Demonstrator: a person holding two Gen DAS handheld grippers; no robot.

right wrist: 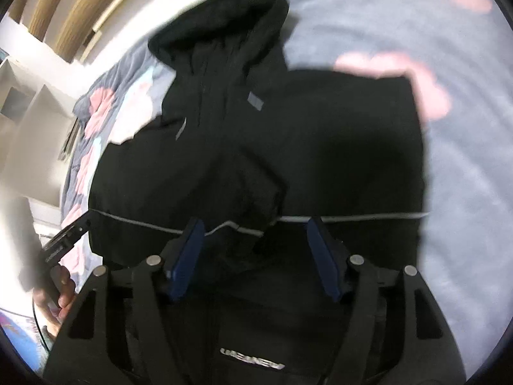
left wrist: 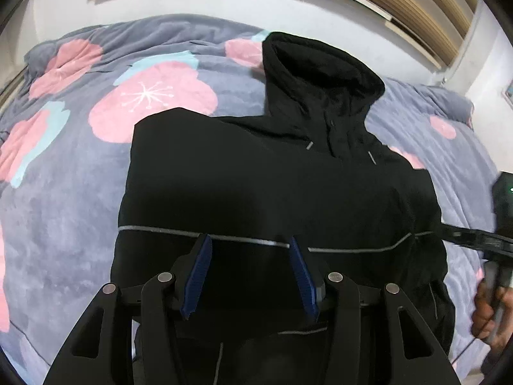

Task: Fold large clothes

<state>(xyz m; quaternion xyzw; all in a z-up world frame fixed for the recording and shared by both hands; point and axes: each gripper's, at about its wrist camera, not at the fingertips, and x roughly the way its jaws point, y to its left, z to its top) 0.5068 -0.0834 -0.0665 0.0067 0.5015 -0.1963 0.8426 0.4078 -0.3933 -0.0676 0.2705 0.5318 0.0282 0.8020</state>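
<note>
Although the black hooded jacket (left wrist: 282, 173) lies flat on the floral blanket (left wrist: 73, 166), hood away from the cameras, it looks thick, soft and fairly heavy, so the hem corners or shoulders seem the best holds. Both the left gripper (left wrist: 250, 269) and right gripper (right wrist: 256, 256) hover above it, fingers spread wide, holding nothing. The blurred right view suggests nothing blocks the fold.

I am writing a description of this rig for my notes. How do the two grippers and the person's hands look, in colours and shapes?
Both grippers, left gripper and right gripper, have black angular linkage arms with round silver pivot pins. Each carries two flat dark blue pads; the left ones look ribbed. The right hand is bare, wrapped round a black handle. No sleeve is visible. A thin dark cable runs below it.
</note>
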